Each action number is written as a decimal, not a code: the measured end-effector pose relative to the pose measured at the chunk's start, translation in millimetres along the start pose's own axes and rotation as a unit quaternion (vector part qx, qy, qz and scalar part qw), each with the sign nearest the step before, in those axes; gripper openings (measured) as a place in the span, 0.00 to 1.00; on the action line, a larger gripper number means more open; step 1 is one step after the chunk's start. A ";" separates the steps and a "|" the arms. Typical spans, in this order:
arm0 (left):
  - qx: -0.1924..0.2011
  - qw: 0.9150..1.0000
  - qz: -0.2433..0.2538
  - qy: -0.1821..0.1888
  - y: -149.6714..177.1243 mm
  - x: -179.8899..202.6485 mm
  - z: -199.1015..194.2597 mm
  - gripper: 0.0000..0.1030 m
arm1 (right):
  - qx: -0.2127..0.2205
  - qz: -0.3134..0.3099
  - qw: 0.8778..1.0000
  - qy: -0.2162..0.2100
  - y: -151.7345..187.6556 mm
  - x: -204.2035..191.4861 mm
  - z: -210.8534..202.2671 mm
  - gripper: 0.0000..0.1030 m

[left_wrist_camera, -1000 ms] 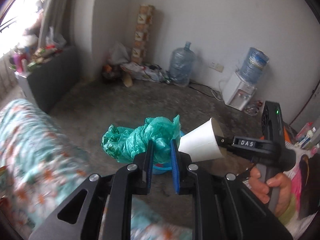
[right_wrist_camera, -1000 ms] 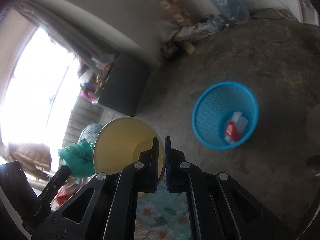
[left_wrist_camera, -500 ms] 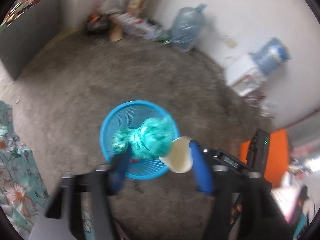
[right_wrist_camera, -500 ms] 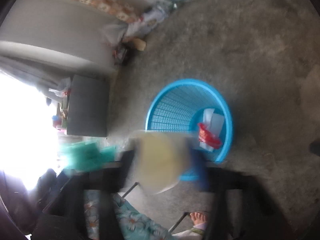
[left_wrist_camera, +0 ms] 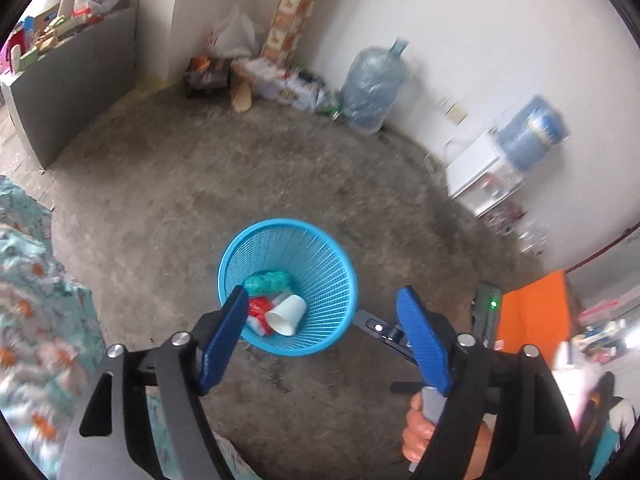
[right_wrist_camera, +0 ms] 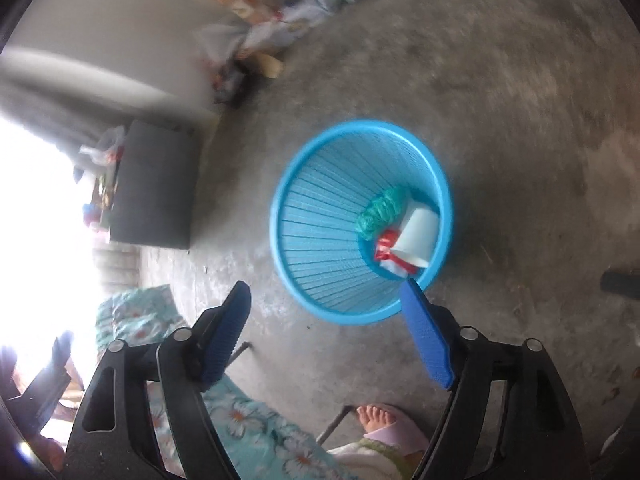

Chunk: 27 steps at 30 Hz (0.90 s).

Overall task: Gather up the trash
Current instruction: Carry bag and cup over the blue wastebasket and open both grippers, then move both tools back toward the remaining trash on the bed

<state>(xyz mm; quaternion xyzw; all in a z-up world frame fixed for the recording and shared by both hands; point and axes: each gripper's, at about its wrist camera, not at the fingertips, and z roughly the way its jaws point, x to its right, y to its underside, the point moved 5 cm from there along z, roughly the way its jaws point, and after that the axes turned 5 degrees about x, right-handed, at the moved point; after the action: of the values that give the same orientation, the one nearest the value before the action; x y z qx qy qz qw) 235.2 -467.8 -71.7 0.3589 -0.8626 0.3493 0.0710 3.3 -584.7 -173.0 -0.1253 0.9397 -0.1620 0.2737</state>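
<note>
Both grippers, left (left_wrist_camera: 320,320) and right (right_wrist_camera: 326,316), have just been opening and now gape empty, their bag (left_wrist_camera: 267,281) and cup (left_wrist_camera: 286,314) dropped at the bin's (left_wrist_camera: 320,236) six o'clock: this load is collected.

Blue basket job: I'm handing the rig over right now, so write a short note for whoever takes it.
Left gripper: open, empty, jaws just opened.
Right gripper: open, empty, jaws just opened.
Blue basket stands on the floor below both grippers. Inside lie the green plastic bag, paper cup and a red-and-white wrapper.
Done: bag and cup dropped in.
Left: look for more trash; none shows on the nearby floor.
</note>
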 end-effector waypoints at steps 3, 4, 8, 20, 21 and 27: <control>0.033 0.999 0.009 0.006 7.1 0.7 -46.3 0.78 | 0.036 -0.063 0.997 0.000 7.4 -37.6 -32.8 0.82; 0.037 0.999 0.009 0.006 13.1 -0.5 -63.4 0.82 | 0.048 -0.084 0.995 -0.001 10.6 -50.1 -42.9 0.84; 0.001 0.999 -0.003 0.040 41.9 -8.8 -109.2 0.87 | 0.097 -0.168 0.981 0.002 32.9 -94.0 -82.1 0.92; 0.134 0.985 -0.048 -0.098 165.7 -82.4 -282.4 0.93 | 0.150 -0.364 0.919 -0.006 123.9 -182.1 -138.0 0.92; 0.139 0.983 -0.057 -0.108 176.7 -89.0 -292.1 0.94 | 0.157 -0.385 0.910 -0.006 134.0 -189.3 -142.2 0.92; 0.180 0.959 -0.123 -0.181 241.8 -129.4 -351.0 0.94 | 0.149 -0.487 0.859 -0.042 199.4 -228.4 -148.0 0.92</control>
<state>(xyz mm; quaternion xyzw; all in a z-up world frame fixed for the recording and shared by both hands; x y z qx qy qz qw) 123.2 -44.2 8.5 0.5266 -0.7331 0.4164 -0.1090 78.8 -293.1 -21.2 -0.5317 0.7108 -0.4072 0.2149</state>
